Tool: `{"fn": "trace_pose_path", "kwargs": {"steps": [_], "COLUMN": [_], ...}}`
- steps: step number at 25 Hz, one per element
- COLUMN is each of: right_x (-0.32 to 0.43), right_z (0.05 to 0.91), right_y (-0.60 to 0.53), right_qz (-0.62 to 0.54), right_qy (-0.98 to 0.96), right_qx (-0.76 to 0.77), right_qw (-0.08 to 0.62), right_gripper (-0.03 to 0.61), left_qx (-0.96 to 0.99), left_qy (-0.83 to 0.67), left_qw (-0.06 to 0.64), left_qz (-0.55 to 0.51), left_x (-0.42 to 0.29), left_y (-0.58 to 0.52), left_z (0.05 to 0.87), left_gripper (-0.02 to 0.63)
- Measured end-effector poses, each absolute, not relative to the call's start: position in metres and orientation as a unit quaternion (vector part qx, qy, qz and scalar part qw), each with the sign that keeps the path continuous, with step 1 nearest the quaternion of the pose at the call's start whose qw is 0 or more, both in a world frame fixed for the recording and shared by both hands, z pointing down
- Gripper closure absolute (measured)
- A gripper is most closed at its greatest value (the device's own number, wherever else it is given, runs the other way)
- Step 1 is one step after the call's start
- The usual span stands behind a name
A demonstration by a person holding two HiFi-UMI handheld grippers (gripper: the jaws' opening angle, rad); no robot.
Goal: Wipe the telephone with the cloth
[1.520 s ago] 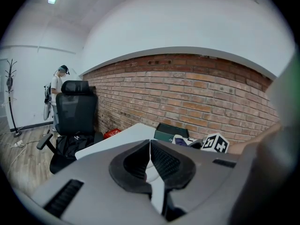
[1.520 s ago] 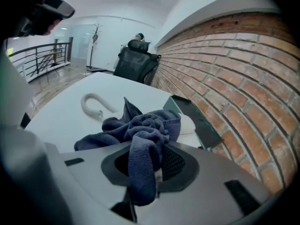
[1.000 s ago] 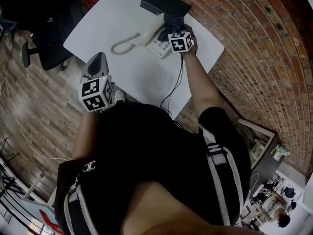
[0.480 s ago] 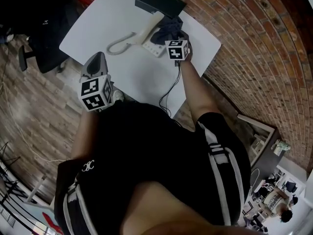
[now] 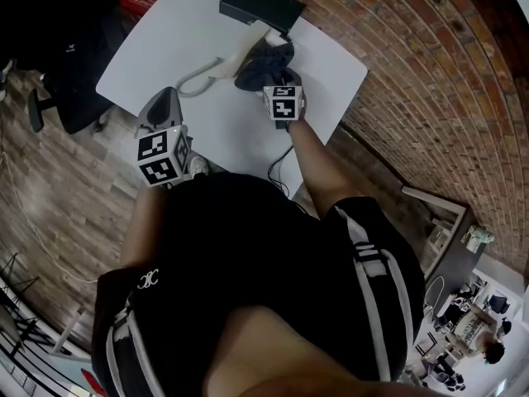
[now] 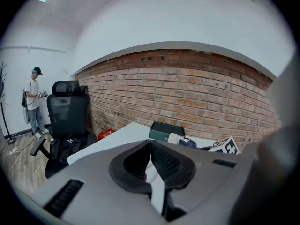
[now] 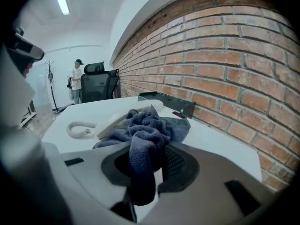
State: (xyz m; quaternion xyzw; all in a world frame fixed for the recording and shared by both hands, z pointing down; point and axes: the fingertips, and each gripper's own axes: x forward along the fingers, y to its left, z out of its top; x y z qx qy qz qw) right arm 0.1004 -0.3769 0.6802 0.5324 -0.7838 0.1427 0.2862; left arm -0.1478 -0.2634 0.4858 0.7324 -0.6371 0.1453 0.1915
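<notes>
A dark blue cloth [image 5: 266, 61] lies bunched over the white telephone [image 5: 263, 40] on the white table [image 5: 182, 31]. My right gripper [image 7: 149, 170] is shut on the cloth [image 7: 145, 135], which drapes from its jaws onto the telephone's handset [image 7: 126, 115]. The coiled cord [image 5: 198, 79] trails left of the phone and shows as a loop, the cord [image 7: 79, 127]. In the head view the right gripper [image 5: 283, 102] sits just in front of the cloth. My left gripper [image 5: 161, 143] is held off the table's near edge, jaws shut and empty [image 6: 150, 161].
A dark flat box [image 5: 260, 5] rests at the table's far edge by the brick wall [image 5: 397, 73]. A black office chair [image 5: 62, 48] stands left of the table. A thin black cable [image 5: 285, 160] hangs off the near edge. A person [image 6: 33, 102] stands far off.
My right gripper has pulled back toward me and left, dragging the cloth over the telephone base. The left gripper has stayed put.
</notes>
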Motion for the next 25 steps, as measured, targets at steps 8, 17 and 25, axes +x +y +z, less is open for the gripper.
{"fn": "trace_pose_path", "kwargs": {"steps": [8,17,25], "right_x": [0.062,0.062,0.065], "right_z": [0.689,0.693,0.694], "right_y": [-0.327,-0.32,-0.316], "right_qz": [0.112,0.139,0.194], "right_qy": [-0.803,-0.802,-0.79], "right_qx": [0.496,0.499,0.505], "right_qw": [0.312,0.297,0.288], "right_gripper": [0.502,0.502,0.502], "left_qx": [0.751,0.764,0.773], "left_qy": [-0.618,-0.607,-0.598], "left_qw": [0.183,0.171,0.169], "left_qz": [0.142,0.139,0.127], "left_x": [-0.135,-0.133,-0.131], "left_y": [-0.27,-0.272,-0.275], "left_z": [0.481,0.474,0.47], "left_gripper": [0.607,0.607,0.607]}}
